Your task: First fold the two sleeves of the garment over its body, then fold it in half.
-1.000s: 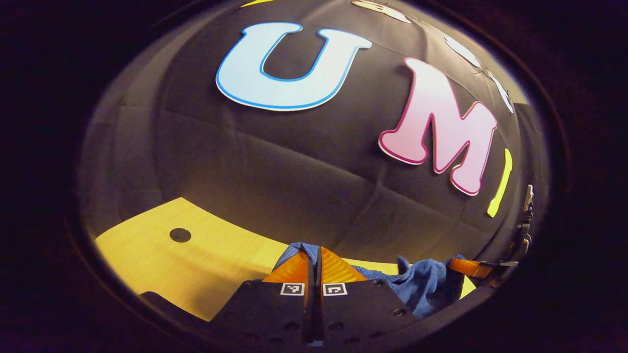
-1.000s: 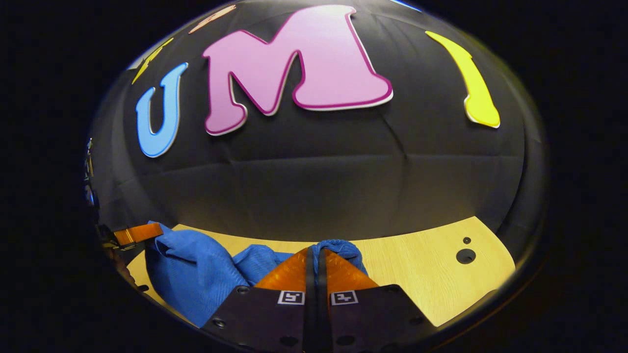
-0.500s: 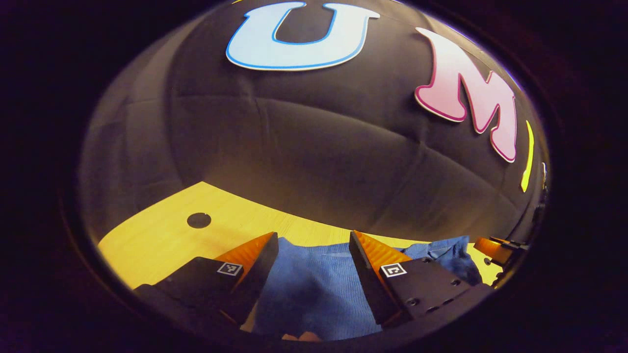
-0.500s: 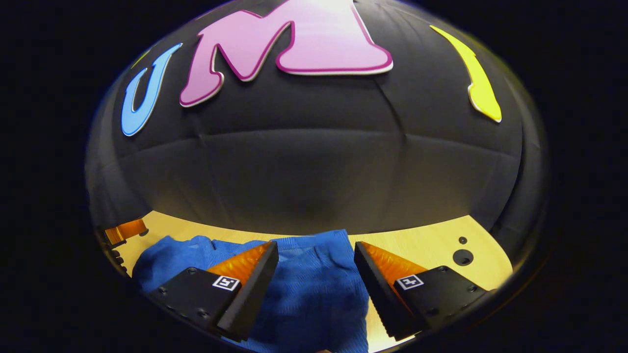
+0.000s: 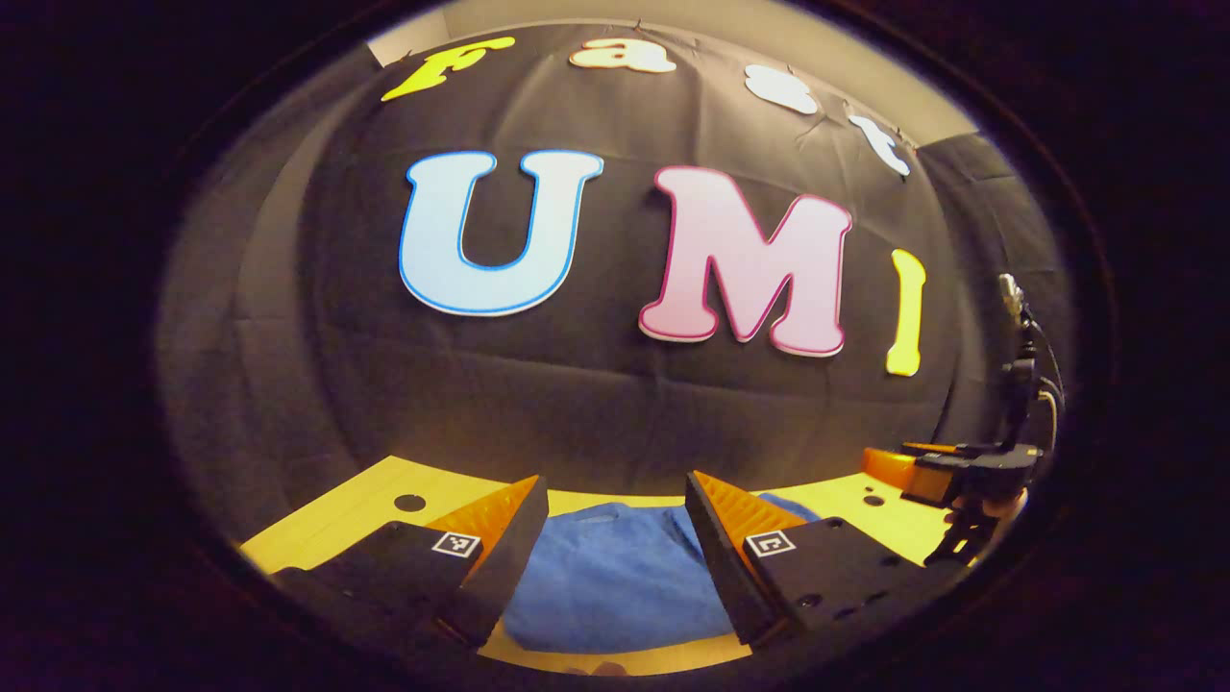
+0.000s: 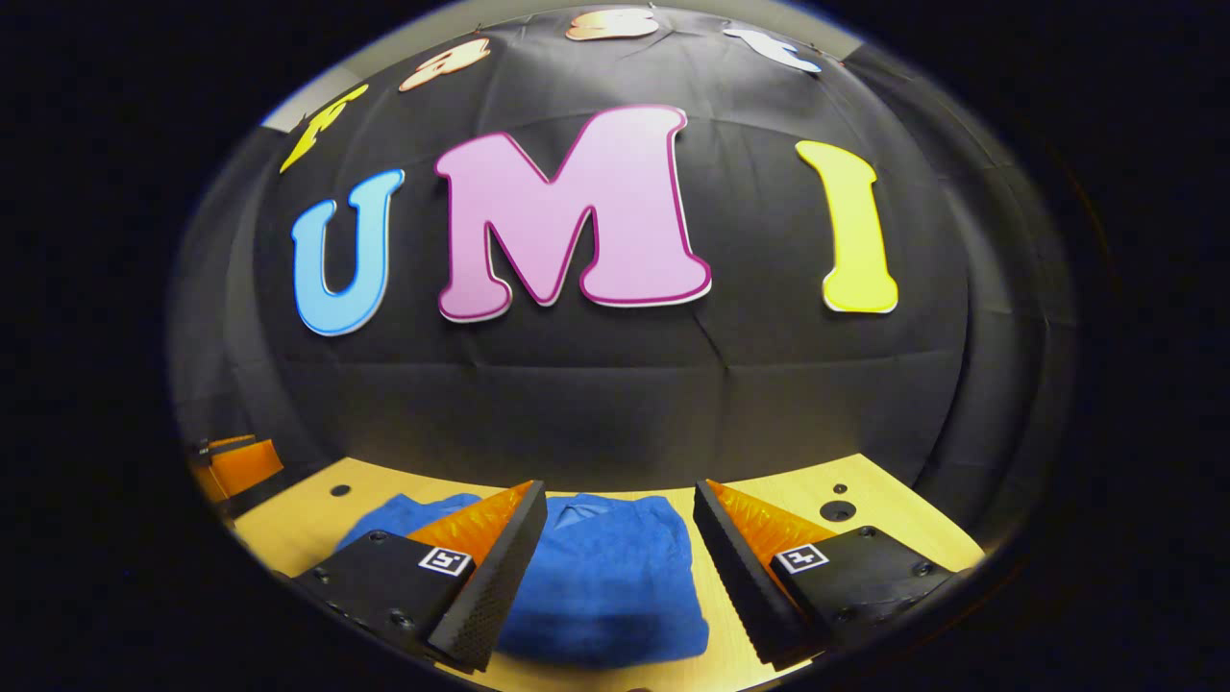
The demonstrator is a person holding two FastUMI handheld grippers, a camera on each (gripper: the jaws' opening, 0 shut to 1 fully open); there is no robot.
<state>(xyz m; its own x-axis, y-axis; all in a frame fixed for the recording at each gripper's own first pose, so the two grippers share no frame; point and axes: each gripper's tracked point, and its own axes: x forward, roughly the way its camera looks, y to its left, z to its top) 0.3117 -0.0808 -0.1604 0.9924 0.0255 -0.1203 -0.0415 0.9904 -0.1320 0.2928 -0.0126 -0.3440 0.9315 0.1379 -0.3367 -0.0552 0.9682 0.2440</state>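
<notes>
Two grippers, left gripper [image 5: 615, 538] and right gripper [image 6: 620, 553], hover wide open over the folded blue garment [image 6: 605, 577], lying flat between them on the table [image 6: 855, 538]

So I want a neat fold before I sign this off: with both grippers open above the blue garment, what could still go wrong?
1. The garment lies loose on the table, held by neither the left gripper nor the right gripper, so the fold could relax.
2. Its left part in the right gripper view looks bunched, so the layers may sit uneven.
3. A low pass by the open fingers could snag the cloth.
</notes>
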